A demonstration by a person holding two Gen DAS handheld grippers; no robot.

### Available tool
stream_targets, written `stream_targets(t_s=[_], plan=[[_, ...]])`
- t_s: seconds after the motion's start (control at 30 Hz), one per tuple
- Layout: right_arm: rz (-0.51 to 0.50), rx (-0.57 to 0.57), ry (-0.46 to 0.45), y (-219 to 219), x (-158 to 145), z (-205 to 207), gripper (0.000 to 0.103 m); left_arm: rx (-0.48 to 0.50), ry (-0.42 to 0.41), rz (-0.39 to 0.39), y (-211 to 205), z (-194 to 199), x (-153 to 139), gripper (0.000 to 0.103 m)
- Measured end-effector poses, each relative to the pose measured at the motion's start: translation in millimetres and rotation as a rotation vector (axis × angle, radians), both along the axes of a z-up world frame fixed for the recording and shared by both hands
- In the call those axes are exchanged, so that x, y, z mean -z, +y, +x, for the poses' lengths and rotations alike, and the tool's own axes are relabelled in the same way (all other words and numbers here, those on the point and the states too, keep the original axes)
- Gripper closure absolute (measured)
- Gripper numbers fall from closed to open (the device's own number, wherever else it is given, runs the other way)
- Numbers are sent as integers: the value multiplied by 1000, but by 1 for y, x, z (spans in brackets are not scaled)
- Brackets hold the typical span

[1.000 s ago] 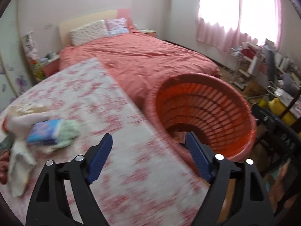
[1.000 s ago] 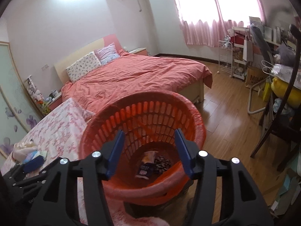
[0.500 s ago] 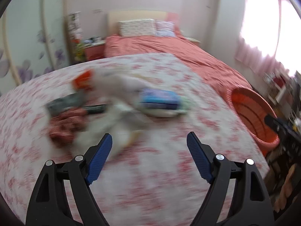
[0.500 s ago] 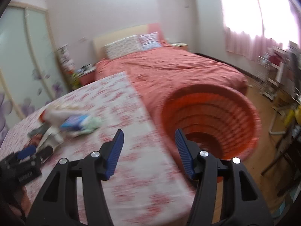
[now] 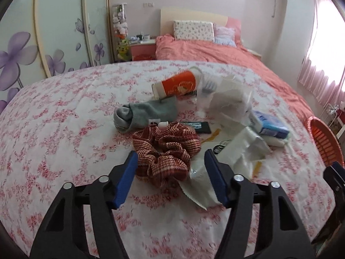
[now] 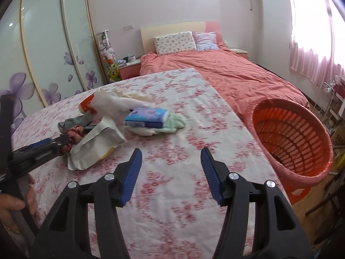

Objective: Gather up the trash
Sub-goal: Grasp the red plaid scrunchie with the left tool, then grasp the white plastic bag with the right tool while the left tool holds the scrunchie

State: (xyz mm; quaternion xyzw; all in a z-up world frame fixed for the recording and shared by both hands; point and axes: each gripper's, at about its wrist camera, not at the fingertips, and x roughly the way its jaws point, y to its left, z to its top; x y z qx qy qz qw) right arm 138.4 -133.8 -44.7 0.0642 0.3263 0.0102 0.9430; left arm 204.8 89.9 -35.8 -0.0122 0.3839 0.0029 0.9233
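Both grippers swung from basket [image 6: 291, 138] to the litter pile. Left gripper [image 5: 170, 172] was closing round the scrunchie [image 5: 166, 149], not yet pinched; right gripper [image 6: 170, 170] sat half-open, empty. Next: grip & lift w/ care.

The floral cloth [image 6: 183, 157] lay bare ahead of the right gripper [image 6: 171, 172], giving open passage. A heap blocked the left gripper [image 5: 171, 179]: checked cloth [image 5: 166, 151], grey sock [image 5: 146, 112], white wrappers [image 5: 237, 151]. The orange basket [image 6: 291, 138] stood beside the table edge.

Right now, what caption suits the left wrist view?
Left gripper, closing, hovers over a red checked scrunchie amid bedside litter.
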Motion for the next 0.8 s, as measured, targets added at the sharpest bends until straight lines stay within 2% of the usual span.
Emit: stream_targets(t_s=[0.07,0.13,0.2,0.23,0.53,0.8], plan=[[-5,-9,5,5,0,2,47,-6,20,11,3,5,6,49],[-5,-17,10,8,2,4,47,-13,33,21,6,9,10,65],[-6,-26,14,12,3,5,47,-9,38,25,9,9,11,77],[-7,-30,15,13,3,6,47,-5,36,23,11,8,10,80],[25,-124,22,49,1,19,47,-28,-25,-2,40,-21,-14,85],[73,-230,60,111,5,36,48,-94,-56,-5,78,-42,-24,85]])
